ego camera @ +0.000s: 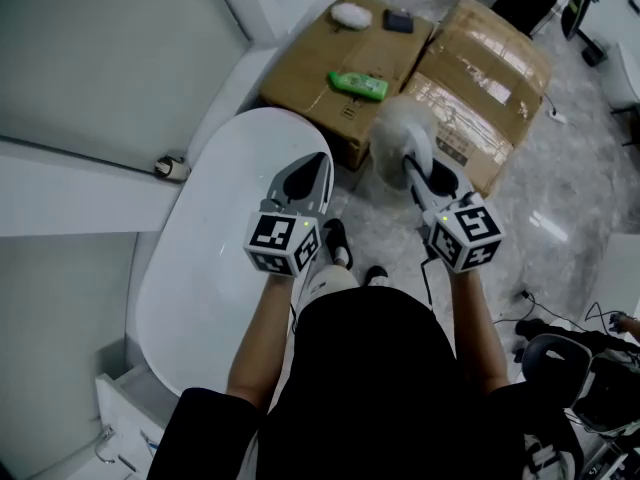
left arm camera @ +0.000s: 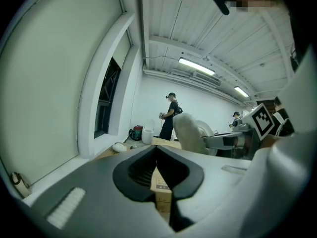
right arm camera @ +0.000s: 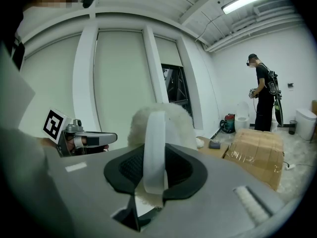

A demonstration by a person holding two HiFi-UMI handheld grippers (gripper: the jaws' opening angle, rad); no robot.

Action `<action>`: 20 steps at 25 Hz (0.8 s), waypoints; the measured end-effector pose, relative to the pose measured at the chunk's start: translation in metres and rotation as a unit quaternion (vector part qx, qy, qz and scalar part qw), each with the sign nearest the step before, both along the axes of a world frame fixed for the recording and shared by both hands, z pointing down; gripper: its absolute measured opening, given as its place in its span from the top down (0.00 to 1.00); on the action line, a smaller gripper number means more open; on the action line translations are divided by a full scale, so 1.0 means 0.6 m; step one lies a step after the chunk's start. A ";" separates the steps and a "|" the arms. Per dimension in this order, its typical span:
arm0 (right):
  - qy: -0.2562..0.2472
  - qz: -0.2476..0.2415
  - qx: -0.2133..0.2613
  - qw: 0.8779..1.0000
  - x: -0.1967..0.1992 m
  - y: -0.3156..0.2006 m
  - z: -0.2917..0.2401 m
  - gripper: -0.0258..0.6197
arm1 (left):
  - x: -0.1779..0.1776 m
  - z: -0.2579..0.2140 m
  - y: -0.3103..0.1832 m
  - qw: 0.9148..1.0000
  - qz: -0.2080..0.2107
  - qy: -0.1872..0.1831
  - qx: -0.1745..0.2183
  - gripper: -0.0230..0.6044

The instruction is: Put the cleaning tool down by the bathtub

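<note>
The cleaning tool (ego camera: 398, 128) is a fluffy white pad with a white strap handle. My right gripper (ego camera: 417, 176) is shut on that strap and holds the pad up in front of the cardboard boxes. In the right gripper view the strap (right arm camera: 154, 148) runs upright between the jaws, with the fluffy pad (right arm camera: 176, 120) behind it. The white oval bathtub (ego camera: 215, 268) lies at the left. My left gripper (ego camera: 312, 168) hangs over the tub's right rim; its jaws meet with nothing between them (left arm camera: 156, 150). The two grippers are side by side.
Two cardboard boxes (ego camera: 345, 58) (ego camera: 480, 78) stand beyond the tub's end. They carry a green object (ego camera: 358, 85), a white cloth (ego camera: 351, 14) and a dark item (ego camera: 398, 21). Cables and equipment (ego camera: 570, 368) lie at the lower right. A person in black (right arm camera: 262, 93) stands far off.
</note>
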State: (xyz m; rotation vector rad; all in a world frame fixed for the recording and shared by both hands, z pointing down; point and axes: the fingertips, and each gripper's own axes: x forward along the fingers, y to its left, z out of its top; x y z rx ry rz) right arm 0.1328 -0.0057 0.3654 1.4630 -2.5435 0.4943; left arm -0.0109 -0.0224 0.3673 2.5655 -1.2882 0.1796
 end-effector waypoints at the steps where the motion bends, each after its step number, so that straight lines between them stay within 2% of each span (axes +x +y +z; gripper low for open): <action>1: 0.001 0.001 0.001 1.000 -0.004 -0.013 -0.003 0.82 | -0.005 -0.003 -0.014 1.000 0.002 0.002 0.002 0.96; 13: 0.008 0.007 -0.006 1.000 -0.071 -0.155 -0.001 0.82 | -0.070 -0.003 -0.155 1.000 0.010 0.021 -0.002 0.96; 20: -0.008 -0.004 -0.030 1.000 -0.119 -0.191 0.026 0.82 | -0.098 0.010 -0.188 1.000 0.009 0.026 -0.004 0.97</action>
